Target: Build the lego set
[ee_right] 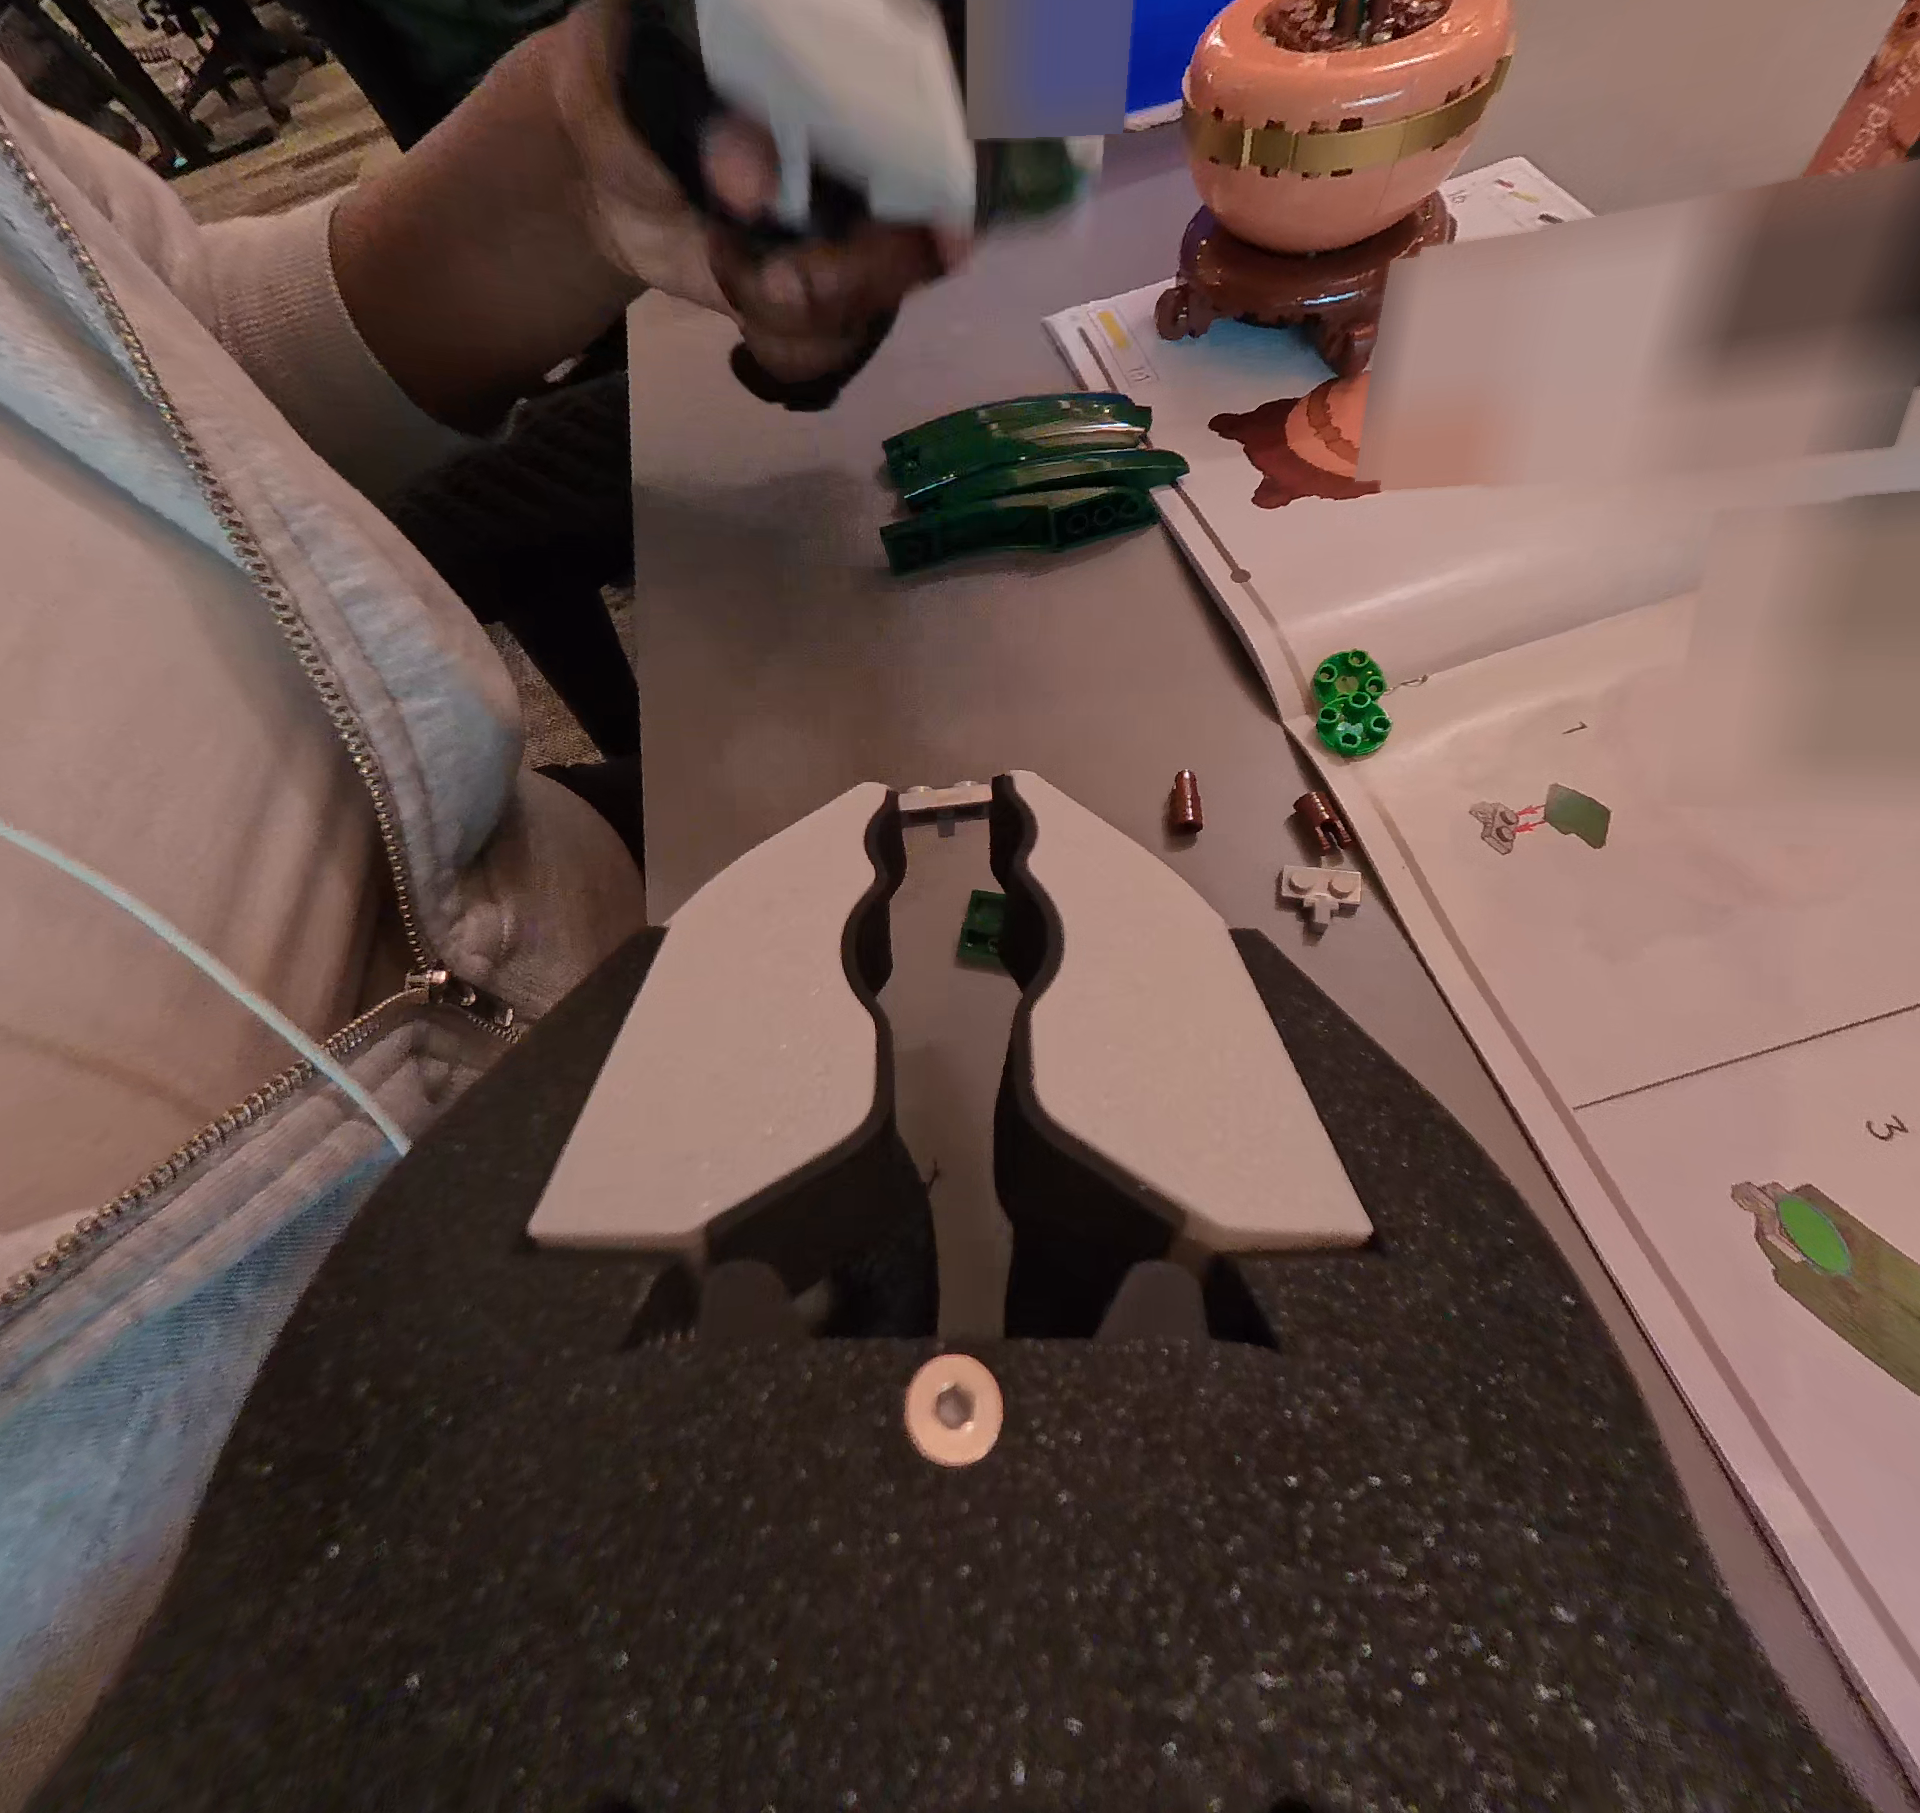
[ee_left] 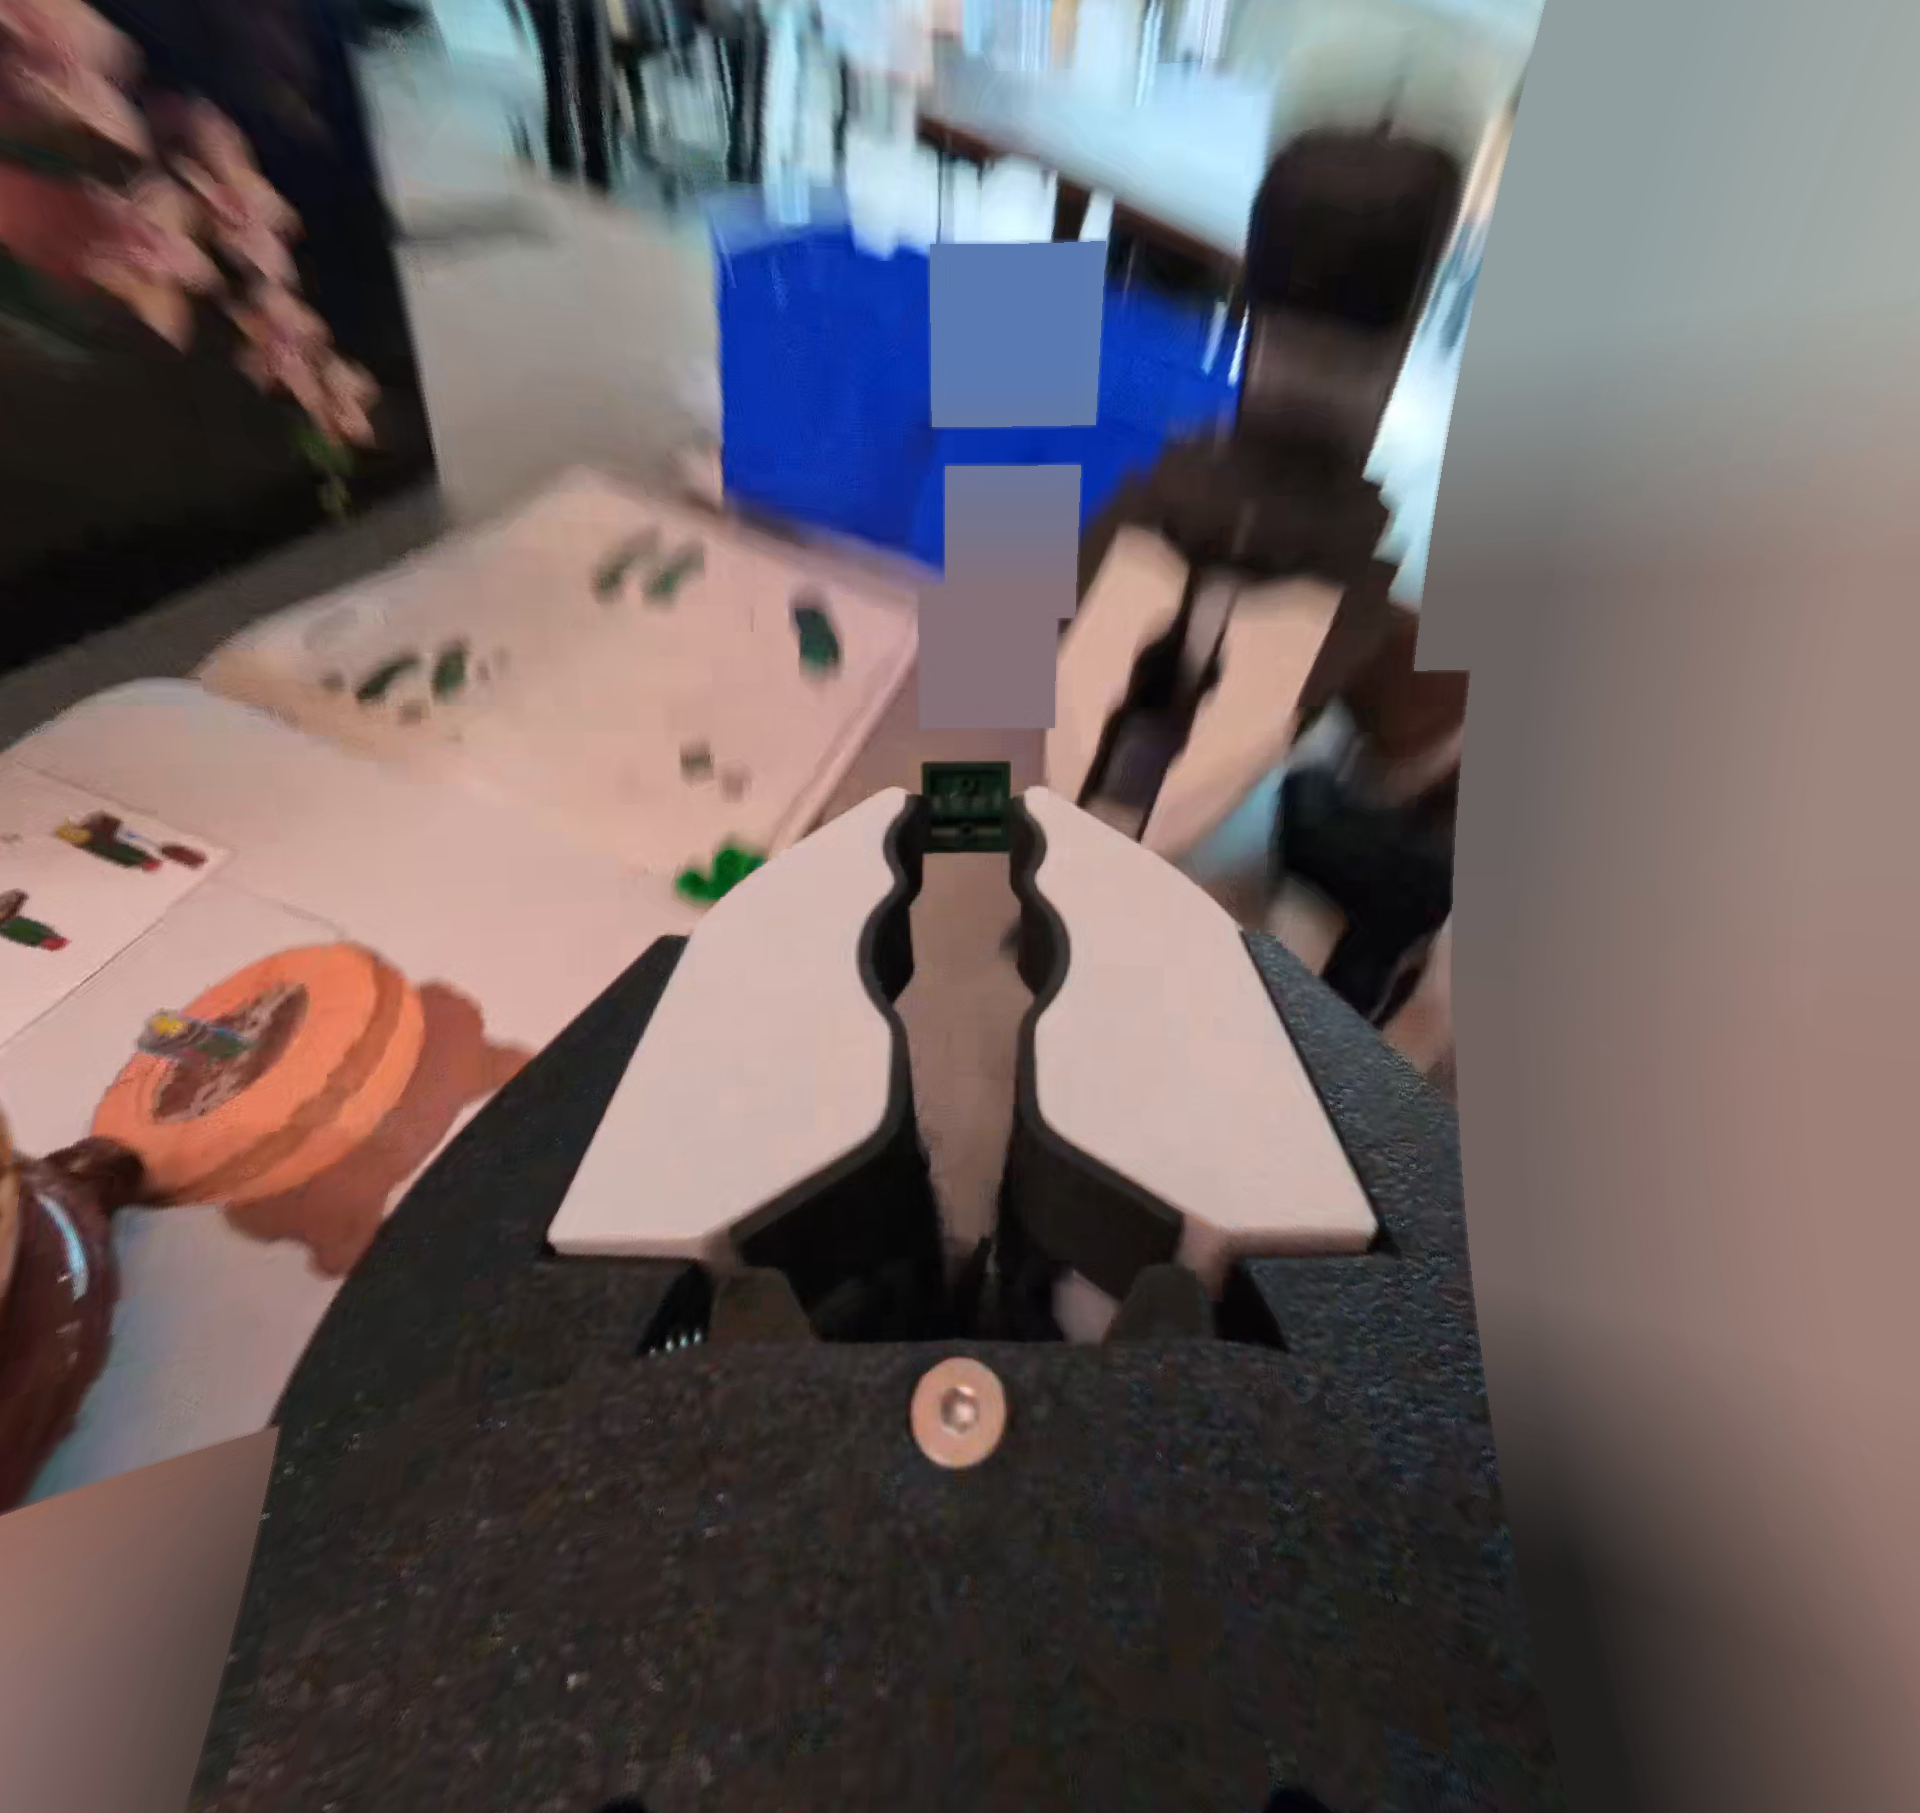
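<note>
My left gripper (ee_left: 966, 807) is shut on a small dark green piece (ee_left: 966, 799) and holds it up in the air; the view is blurred by motion. My right gripper (ee_right: 945, 802) is shut on a small grey plate (ee_right: 943, 801) above the grey table (ee_right: 831, 662). The left gripper also shows in the right wrist view (ee_right: 831, 80), held by a hand at the upper left. On the table lie dark green curved pieces (ee_right: 1023, 480), two bright green round plates (ee_right: 1351, 703), two brown pegs (ee_right: 1187, 803), a grey plate (ee_right: 1320, 893) and a small dark green tile (ee_right: 982, 927).
A peach pot model (ee_right: 1340, 101) on a brown stand is at the back right. An open instruction booklet (ee_right: 1662, 932) covers the right side. A person's light zip jacket (ee_right: 208, 724) fills the left. In the left wrist view a white sheet with green pieces (ee_left: 623, 641) lies beyond.
</note>
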